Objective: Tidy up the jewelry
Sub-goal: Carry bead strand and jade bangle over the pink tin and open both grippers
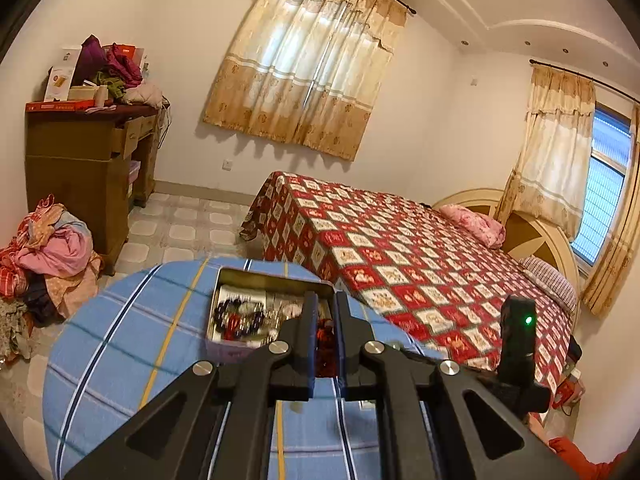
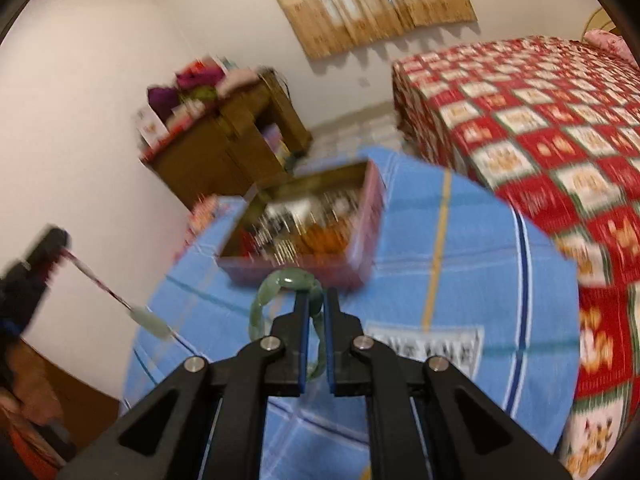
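On the left we hold the left gripper (image 1: 325, 312) with its jaws pinching a red tasselled cord (image 1: 325, 340), a pale green pendant (image 2: 151, 322) hanging from it, beside the open tin of jewelry (image 1: 256, 312). To the right, on the blue-checked table (image 2: 460, 264), our right gripper (image 2: 316, 306) has its jaws pinching a green jade bangle (image 2: 264, 304) just before the tin.

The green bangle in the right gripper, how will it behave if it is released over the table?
The green bangle looks like polished stone, so it is probably rigid and slippery between the right gripper fingers. Being a ring, it may roll across the blue cloth. It could chip if it strikes the tin box.
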### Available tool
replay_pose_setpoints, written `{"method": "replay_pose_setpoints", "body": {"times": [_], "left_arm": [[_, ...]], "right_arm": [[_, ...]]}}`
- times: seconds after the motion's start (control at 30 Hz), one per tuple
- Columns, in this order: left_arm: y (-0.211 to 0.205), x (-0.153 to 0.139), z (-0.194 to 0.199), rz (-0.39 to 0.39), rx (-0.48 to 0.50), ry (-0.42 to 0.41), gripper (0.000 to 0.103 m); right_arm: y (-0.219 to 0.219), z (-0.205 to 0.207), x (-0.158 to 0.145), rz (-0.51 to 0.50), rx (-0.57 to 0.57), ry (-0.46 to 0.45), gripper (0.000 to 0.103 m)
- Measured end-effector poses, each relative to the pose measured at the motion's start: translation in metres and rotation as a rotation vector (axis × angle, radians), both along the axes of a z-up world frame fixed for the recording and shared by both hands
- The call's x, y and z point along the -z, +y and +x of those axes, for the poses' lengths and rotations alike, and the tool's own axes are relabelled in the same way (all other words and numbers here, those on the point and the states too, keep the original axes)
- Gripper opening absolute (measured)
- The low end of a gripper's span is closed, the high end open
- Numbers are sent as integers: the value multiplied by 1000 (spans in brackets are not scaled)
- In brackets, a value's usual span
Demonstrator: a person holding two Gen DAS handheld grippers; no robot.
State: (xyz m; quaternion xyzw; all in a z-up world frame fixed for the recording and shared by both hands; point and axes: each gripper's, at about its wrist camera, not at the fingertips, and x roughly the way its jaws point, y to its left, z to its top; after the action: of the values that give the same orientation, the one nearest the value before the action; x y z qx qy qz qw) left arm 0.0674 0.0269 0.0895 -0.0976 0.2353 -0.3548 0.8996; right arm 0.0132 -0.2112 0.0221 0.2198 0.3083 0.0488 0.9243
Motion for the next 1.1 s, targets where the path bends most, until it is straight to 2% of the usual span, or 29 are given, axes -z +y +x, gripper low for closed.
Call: {"method": "replay_pose_setpoints", "body": {"times": [0.1,0.2,0.37,0.53,0.67,1.1], "left_arm": [[-6,-4,12,-7,1,-9,6],[-14,-5,26,-7,6,-16,6],[-27,1,52,11,10,-17,6],[-39,11,76,32,3,-19,6],[-48,22,87,70,-11,-22,6],[-65,57,117,153,-45,45,6]], "right_arm": [[-2,25,-10,5,14,-46,9],[-7,51,-8,29,35,-63,9],[-19,84,8,77,58,-50,9],[-20,109,27,54,87,-17,9],[-17,120,35,1,94,-6,9],[-3,135,49,-162,90,-4,10]]}}
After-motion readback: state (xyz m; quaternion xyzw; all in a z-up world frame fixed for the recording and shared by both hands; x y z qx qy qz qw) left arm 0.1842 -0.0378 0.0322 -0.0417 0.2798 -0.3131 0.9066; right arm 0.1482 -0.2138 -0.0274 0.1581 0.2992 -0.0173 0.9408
